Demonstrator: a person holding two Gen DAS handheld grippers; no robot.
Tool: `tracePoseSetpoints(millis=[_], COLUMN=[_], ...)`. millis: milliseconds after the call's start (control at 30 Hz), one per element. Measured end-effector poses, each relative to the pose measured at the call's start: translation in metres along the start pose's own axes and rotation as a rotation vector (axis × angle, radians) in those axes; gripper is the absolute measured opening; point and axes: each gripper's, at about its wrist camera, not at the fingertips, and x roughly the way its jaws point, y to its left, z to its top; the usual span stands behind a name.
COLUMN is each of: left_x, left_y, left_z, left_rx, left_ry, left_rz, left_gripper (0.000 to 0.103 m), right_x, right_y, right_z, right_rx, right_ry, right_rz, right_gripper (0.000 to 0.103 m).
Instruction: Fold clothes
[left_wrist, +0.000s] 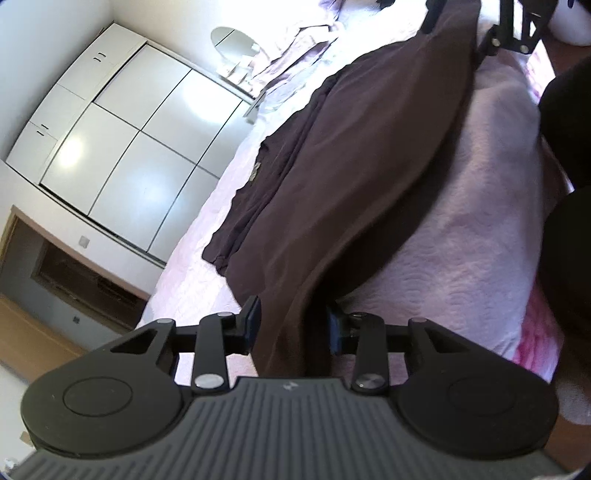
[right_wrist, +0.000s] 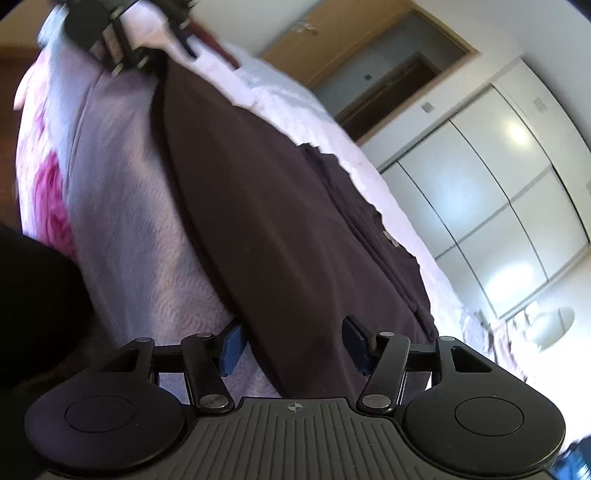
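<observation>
1. Looking along the left gripper (left_wrist: 293, 326), a dark brown garment (left_wrist: 354, 162) runs from between its fingers up across a pale pink bedspread (left_wrist: 461, 229).
   - The cloth looks smooth and matte, doubled into a long band, with a lower layer showing rumpled folds and a small tag along its left edge.
   - Blue pads (left_wrist: 253, 325) sit on either side of the band's near end; the cloth fills the gap and both pads seem to press on it, so this claw looks clamped on the garment.
   - At the band's far end the right gripper (left_wrist: 513, 35) shows as a black frame.
   - Bare bedspread lies to the right of the garment; a lilac cloth heap (left_wrist: 291, 55) lies well beyond it, near white wardrobe doors (left_wrist: 122, 147).

2. Looking along the right gripper (right_wrist: 295, 345), the same garment fills the middle, its hemmed left edge curving over the bedspread.
   - Its fingers stand apart: the left pad (right_wrist: 232, 347) touches the hem, while the right pad sits clear of the cloth, so nothing is pinched.
   - A bright pink patch (right_wrist: 51, 206) shows at the bed's left edge.
   - The picture is motion-blurred towards the top.
</observation>
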Motion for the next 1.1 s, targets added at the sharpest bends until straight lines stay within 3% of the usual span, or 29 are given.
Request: tracePoseSetpoints(millis=[67,333,600,667,733,800,967,1100], left_x=[-0.001,-0.009,0.008,0.014,0.019,0.018,-0.007,-0.044], left_y=[0.001,-0.002,-0.004,-0.002,0.003,0.009,0.042,0.063], left_z=[0.000,-0.004,-0.009,-0.009,-0.009,-0.008,-0.001,0.008], left_rx=[0.001,0.019,0.078,0.093,0.099,0.098,0.049,0.034], left_ry=[0.007,0.032,0.051,0.065,0.088,0.085,0.035,-0.009], left_rz=[0.005,0.011,0.056,0.076,0.070,0.060,0.044,0.024], left_gripper=[0.034,0.035,0.036,0.028,0.017,0.012,0.008,0.007], right_x=[0.001,-0.019,0.008,0.010,0.010,0.009,-0.012,-0.052], right_y=[0.001,-0.026,-0.033,-0.038,-0.040,-0.043,-0.067,-0.083], right_z=[-0.006,-0.039,-0.070,-0.075,-0.079,-0.083,-0.080,-0.064], right_rx=[-0.042,0.006,-0.053,-0.060,-0.069,-0.071,-0.015,-0.039], right_ry=[-0.008,-0.024,0.071,0.077,0.086,0.098,0.093,0.049], right_rz=[-0.029,-0.197,-0.192,-0.186,-0.170,-0.147,-0.096,-0.123], right_gripper=[0.054,0.046,0.046,0.037,0.018,0.007,0.002,0.002])
